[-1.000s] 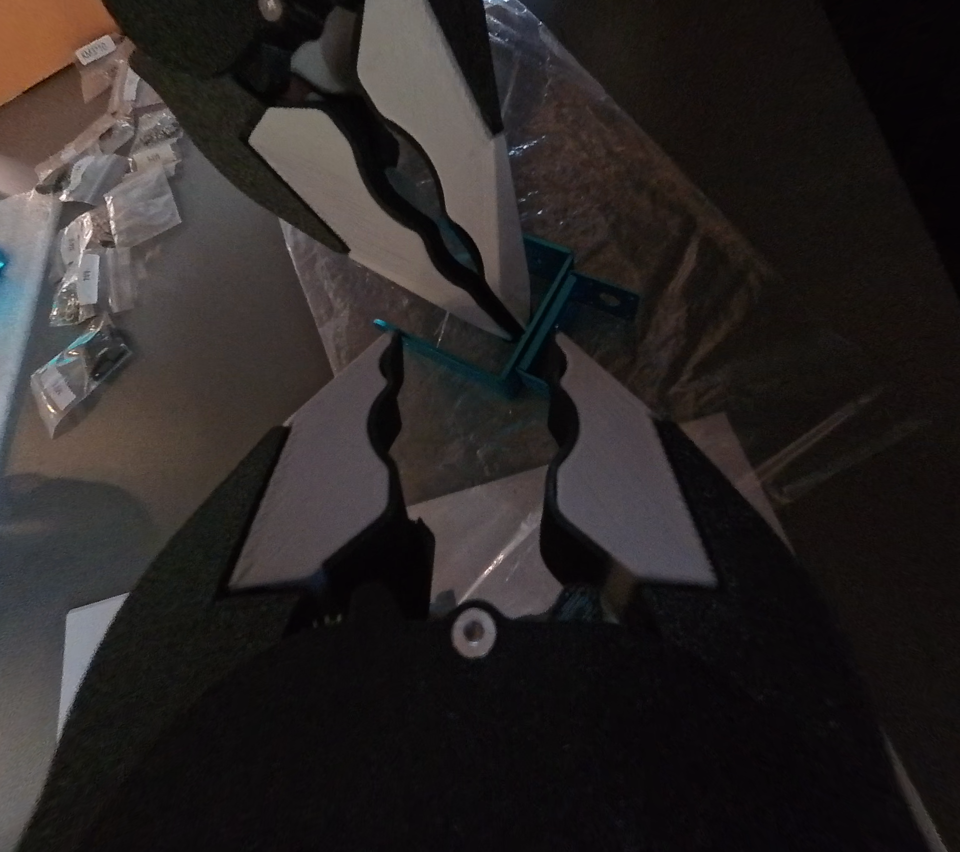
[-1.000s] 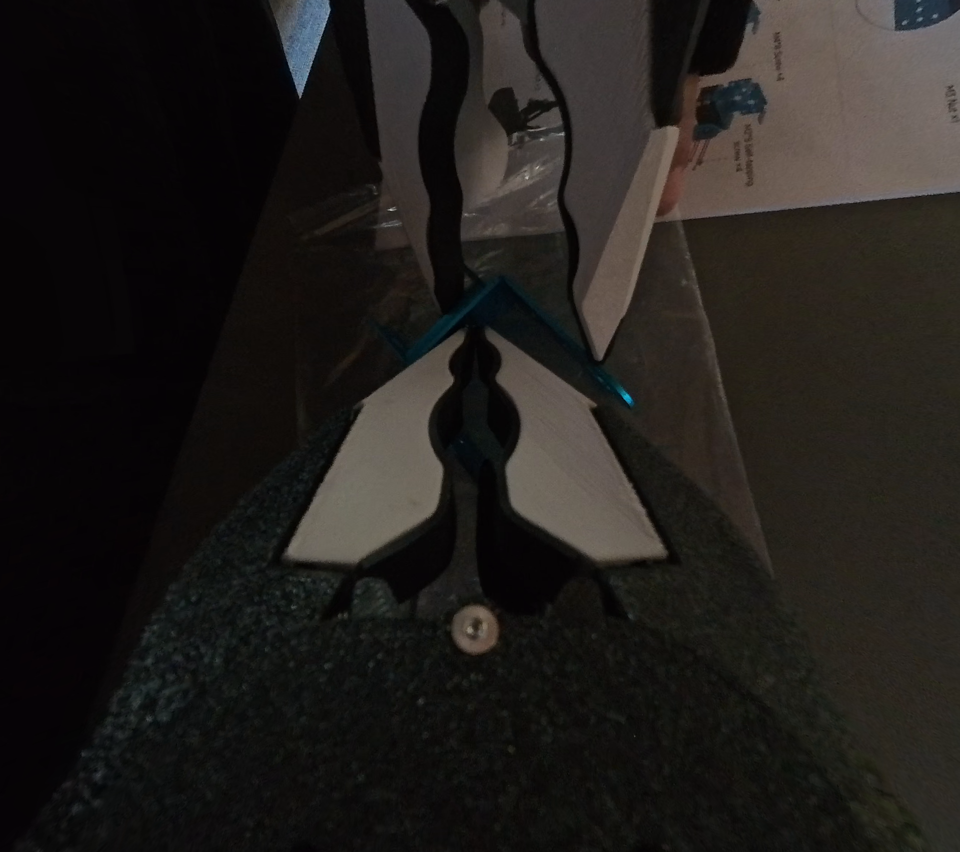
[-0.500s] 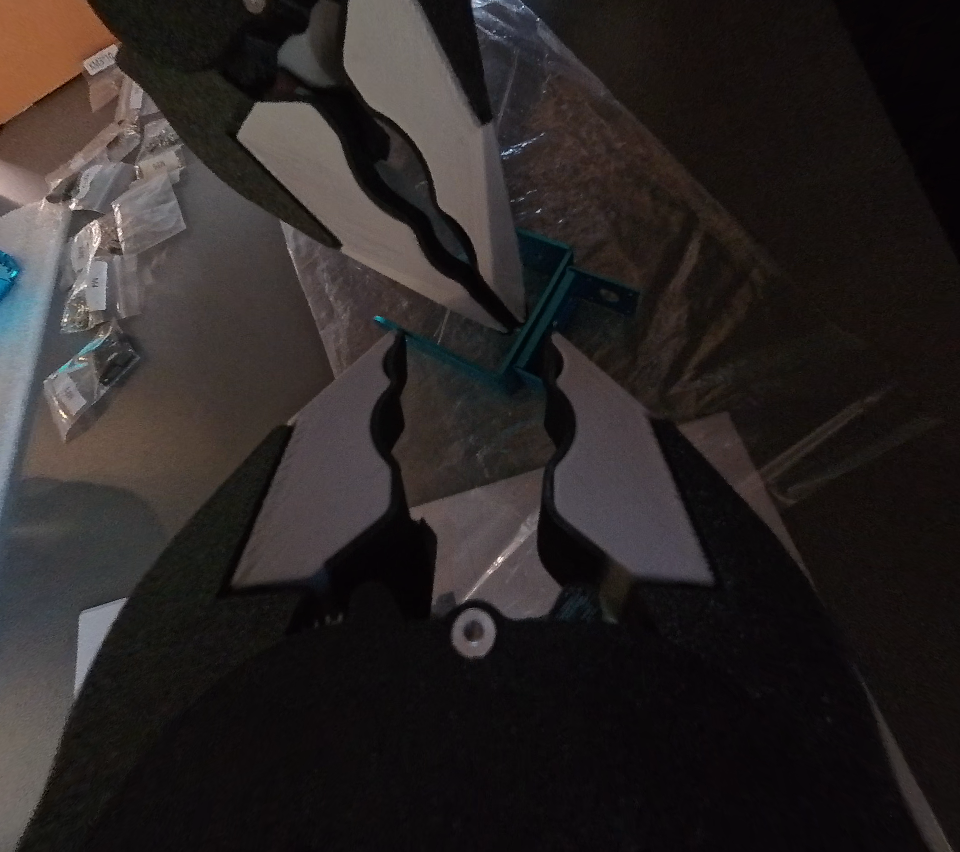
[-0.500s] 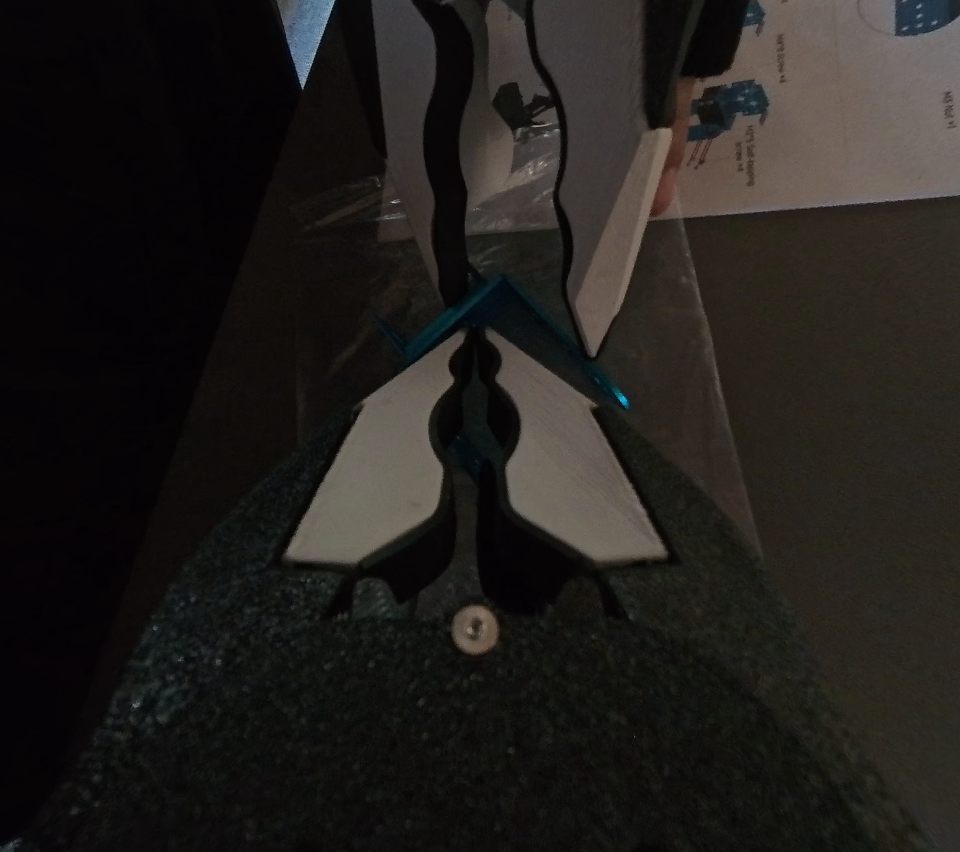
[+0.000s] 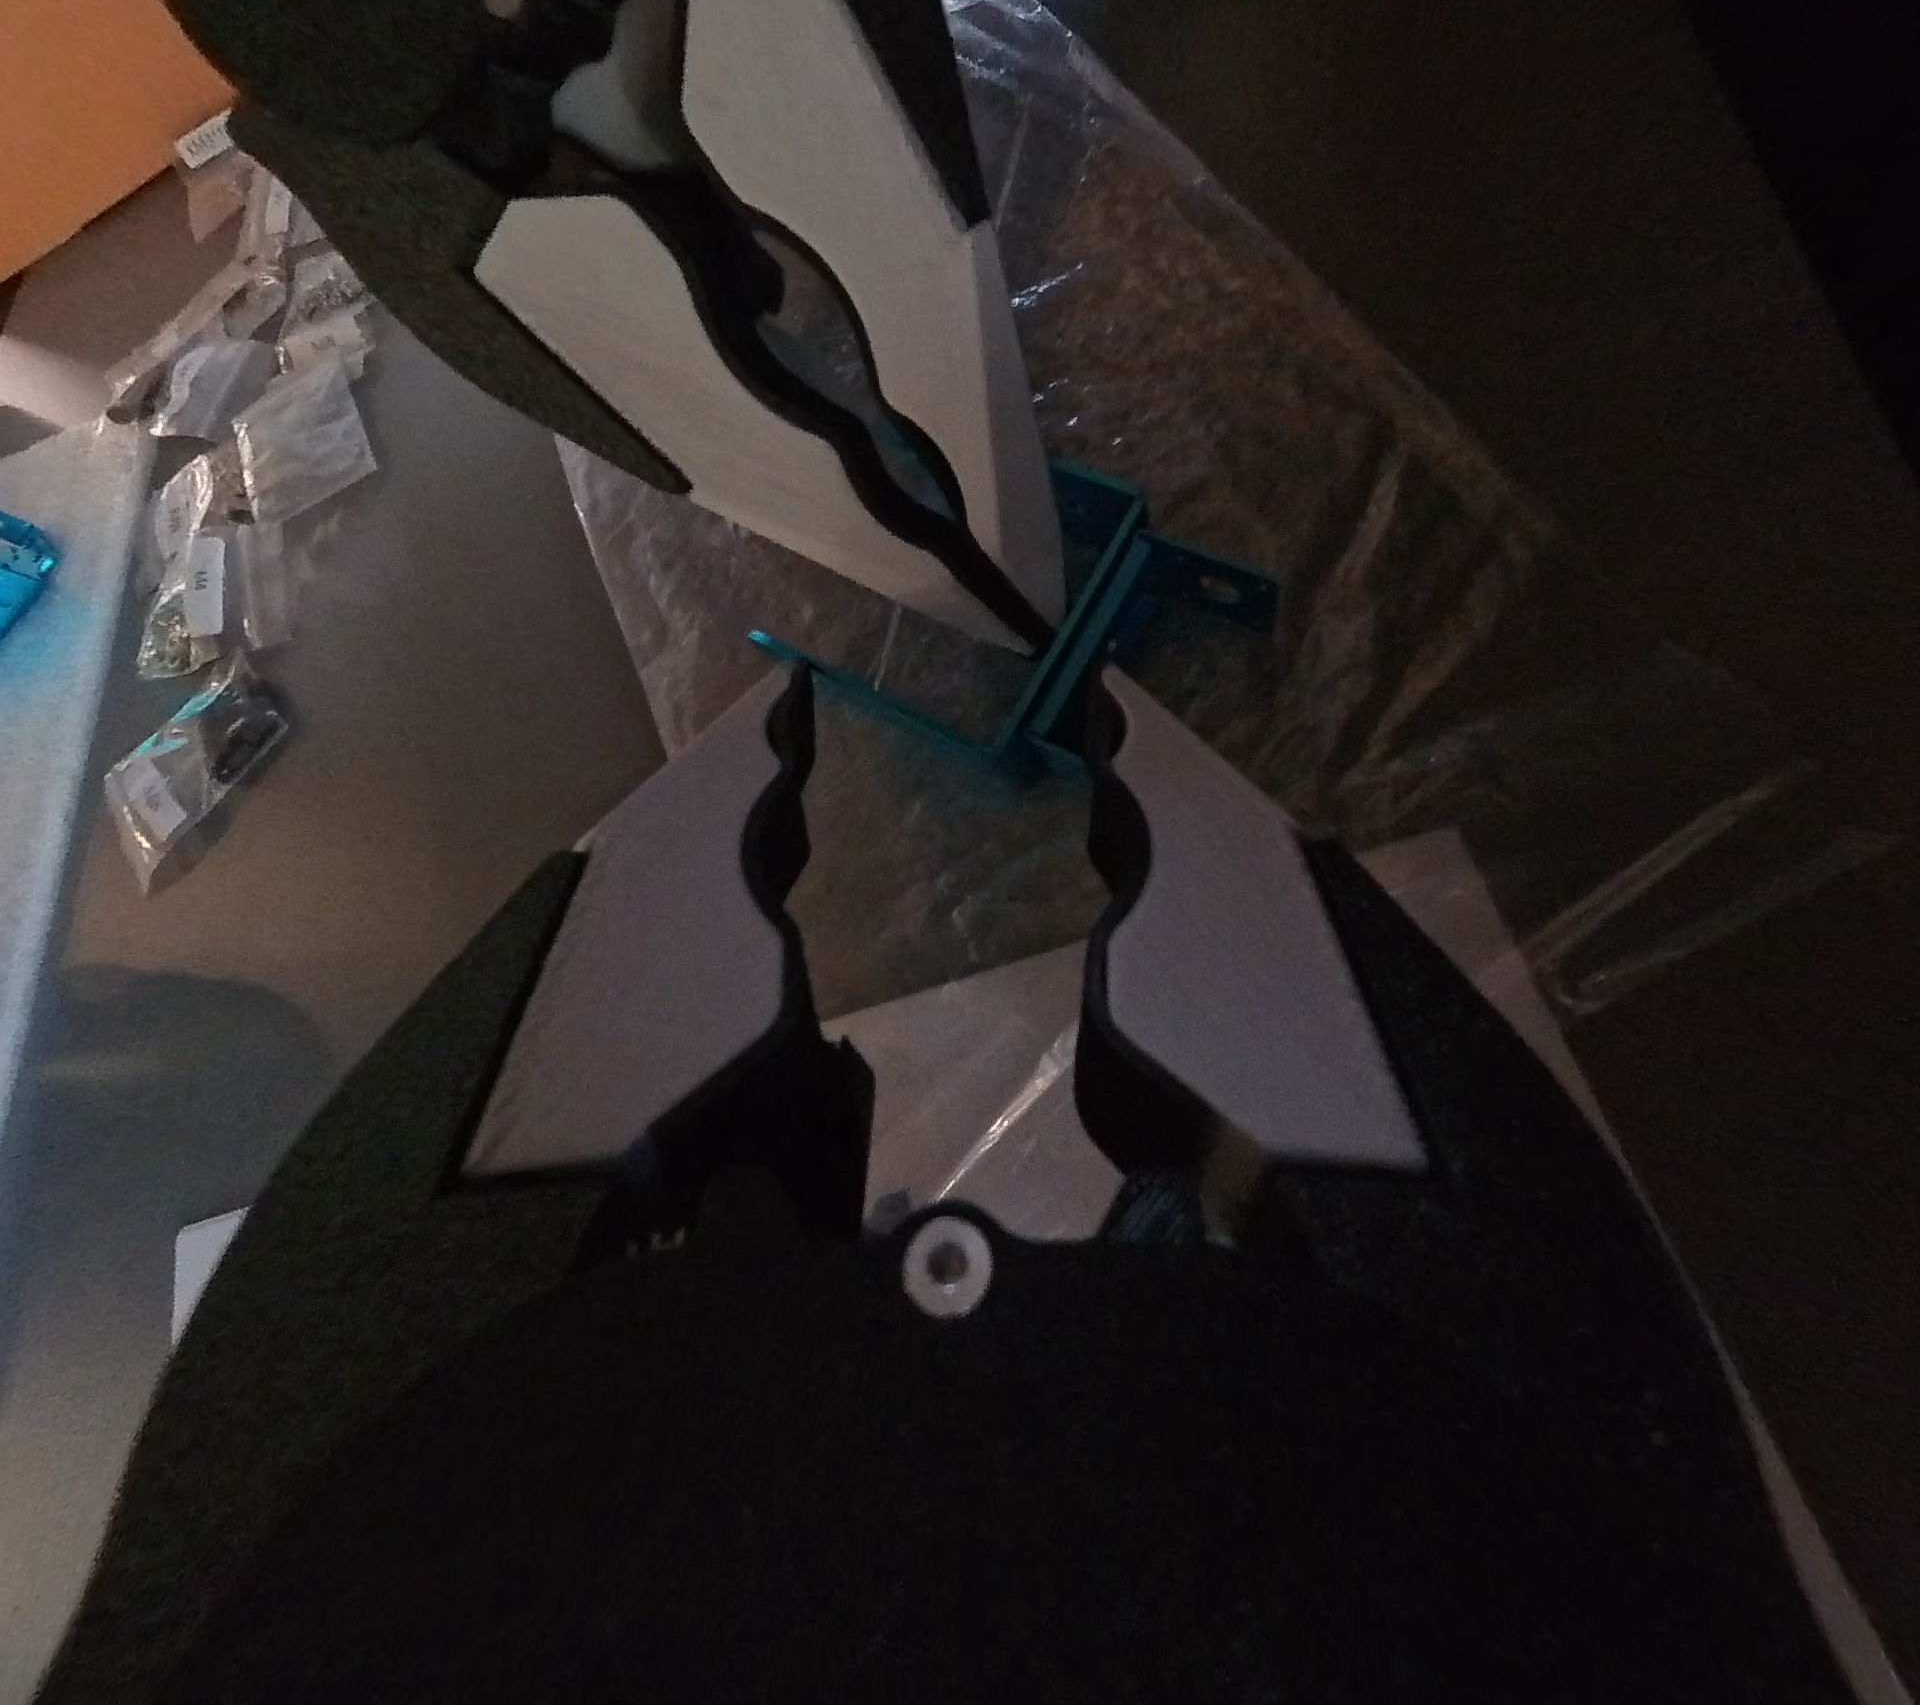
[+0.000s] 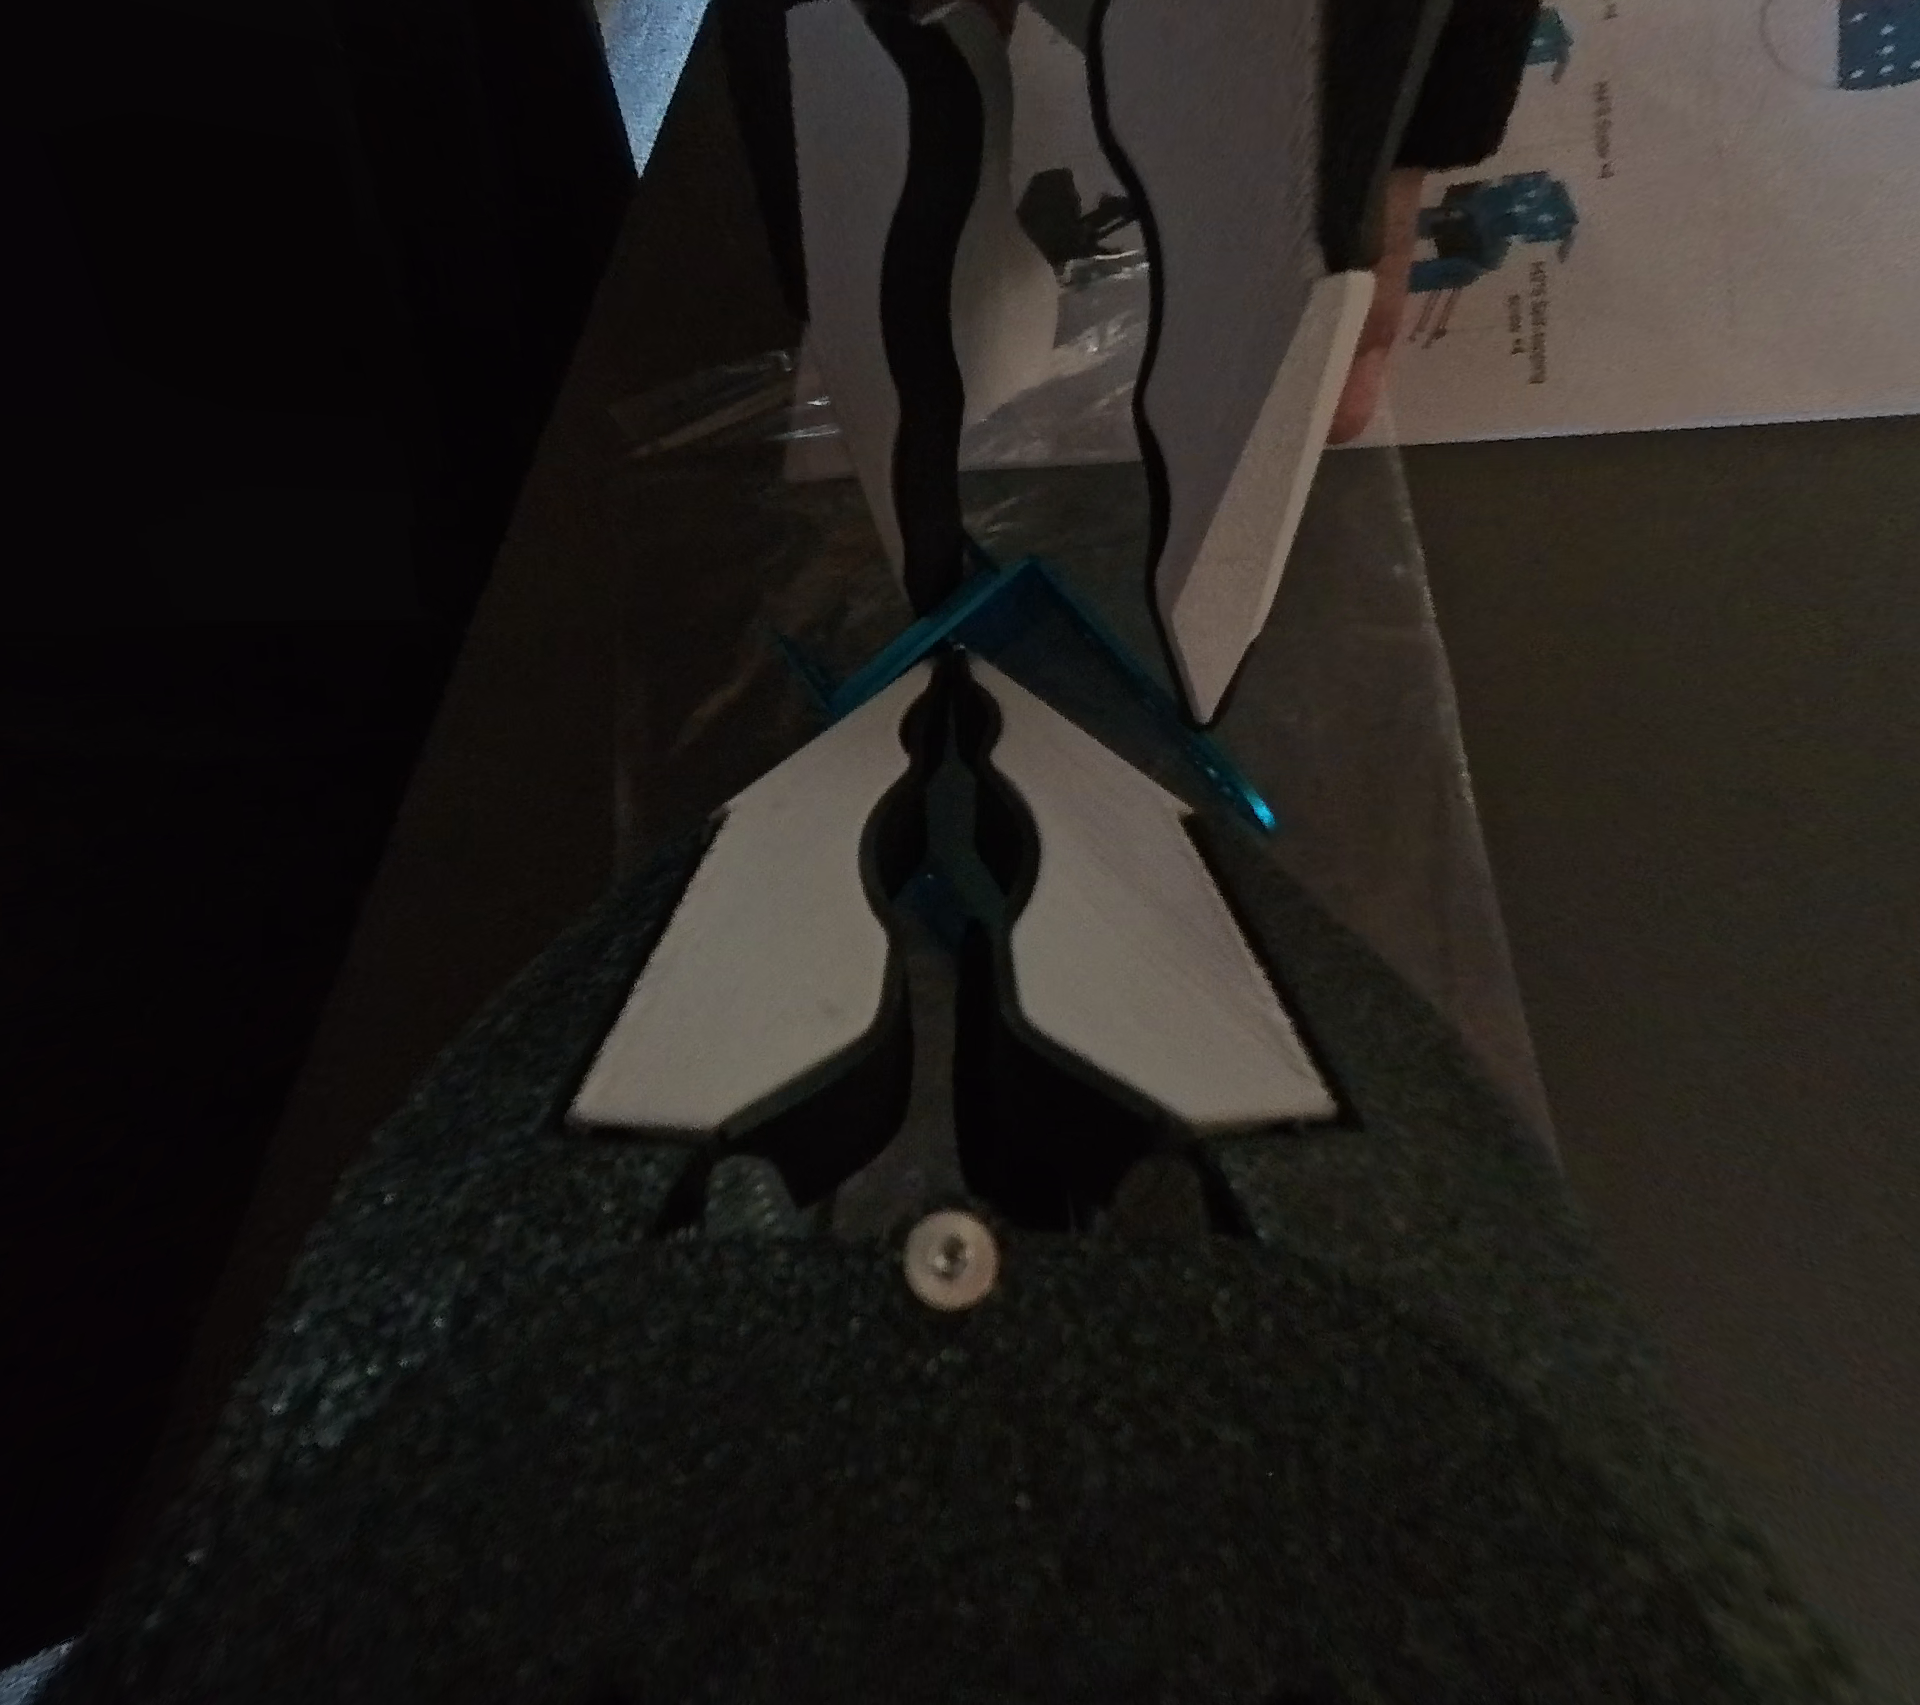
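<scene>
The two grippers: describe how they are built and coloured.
The left gripper and right gripper look alike: a black, grainy-textured body, a silver screw centred near the finger base, and two pale grey-white tapered fingers lined with wavy black inner pads. No cables or sleeves show.

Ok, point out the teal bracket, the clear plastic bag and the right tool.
teal bracket point(image 5: 1081, 663): left wrist view, upright middle web.
clear plastic bag point(image 5: 1195, 325): left wrist view, crinkled surface under the bracket.
right tool point(image 6: 954, 668): right wrist view, closed tips on the bracket.
</scene>
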`<state>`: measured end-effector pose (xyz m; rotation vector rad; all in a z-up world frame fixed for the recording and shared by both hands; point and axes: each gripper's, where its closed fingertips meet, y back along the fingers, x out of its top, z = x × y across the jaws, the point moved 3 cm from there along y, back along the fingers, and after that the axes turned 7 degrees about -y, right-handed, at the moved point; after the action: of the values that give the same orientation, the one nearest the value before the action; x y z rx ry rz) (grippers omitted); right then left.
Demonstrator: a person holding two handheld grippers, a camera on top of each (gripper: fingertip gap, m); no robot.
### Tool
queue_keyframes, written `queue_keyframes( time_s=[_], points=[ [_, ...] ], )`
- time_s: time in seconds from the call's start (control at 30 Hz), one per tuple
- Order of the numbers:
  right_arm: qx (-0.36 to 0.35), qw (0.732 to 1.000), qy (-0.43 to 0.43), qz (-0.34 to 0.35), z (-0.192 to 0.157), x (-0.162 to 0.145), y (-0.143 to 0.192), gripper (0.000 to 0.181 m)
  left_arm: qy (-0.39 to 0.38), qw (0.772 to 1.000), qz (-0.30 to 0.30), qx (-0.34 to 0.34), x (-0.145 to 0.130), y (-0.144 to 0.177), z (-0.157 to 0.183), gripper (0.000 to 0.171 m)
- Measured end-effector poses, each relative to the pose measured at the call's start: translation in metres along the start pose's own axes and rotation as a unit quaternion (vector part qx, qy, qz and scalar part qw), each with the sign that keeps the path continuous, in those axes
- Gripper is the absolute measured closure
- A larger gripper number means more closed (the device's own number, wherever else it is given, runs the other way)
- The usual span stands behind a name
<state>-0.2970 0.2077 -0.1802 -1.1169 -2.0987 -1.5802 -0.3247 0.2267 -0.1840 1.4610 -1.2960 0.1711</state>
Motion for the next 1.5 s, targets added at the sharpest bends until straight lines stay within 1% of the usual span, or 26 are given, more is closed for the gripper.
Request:
queue_keyframes(
  time_s=[0.53,1.13,1.3,1.4,1.43,1.47,1.5],
  points=[
    [0.030,0.999,-0.032,0.004,0.002,-0.001,-0.001,0.181,-0.006,1.000,0.000,0.001,0.001,-0.001,0.001,0.121],
    [0.025,0.999,-0.033,0.002,0.004,-0.002,0.001,0.179,-0.006,1.000,-0.001,0.002,0.001,-0.001,0.001,0.121],
    [0.013,1.000,-0.023,0.010,0.007,-0.003,0.010,0.179,-0.006,1.000,-0.001,0.003,0.001,-0.001,0.001,0.121],
    [0.008,1.000,-0.001,0.028,0.010,-0.005,0.027,0.163,-0.004,1.000,-0.003,0.001,0.000,0.000,0.001,0.121],
    [0.012,0.999,0.008,0.034,0.009,-0.008,0.032,0.152,-0.002,1.000,-0.005,-0.001,-0.001,0.000,0.001,0.121],
    [0.020,0.999,0.016,0.038,0.008,-0.010,0.036,0.136,0.000,1.000,-0.004,-0.004,-0.001,0.001,0.001,0.120],
    [0.009,0.999,0.021,0.043,0.011,-0.012,0.039,0.128,0.003,1.000,-0.004,-0.006,-0.001,0.002,0.001,0.119]
  ],
)
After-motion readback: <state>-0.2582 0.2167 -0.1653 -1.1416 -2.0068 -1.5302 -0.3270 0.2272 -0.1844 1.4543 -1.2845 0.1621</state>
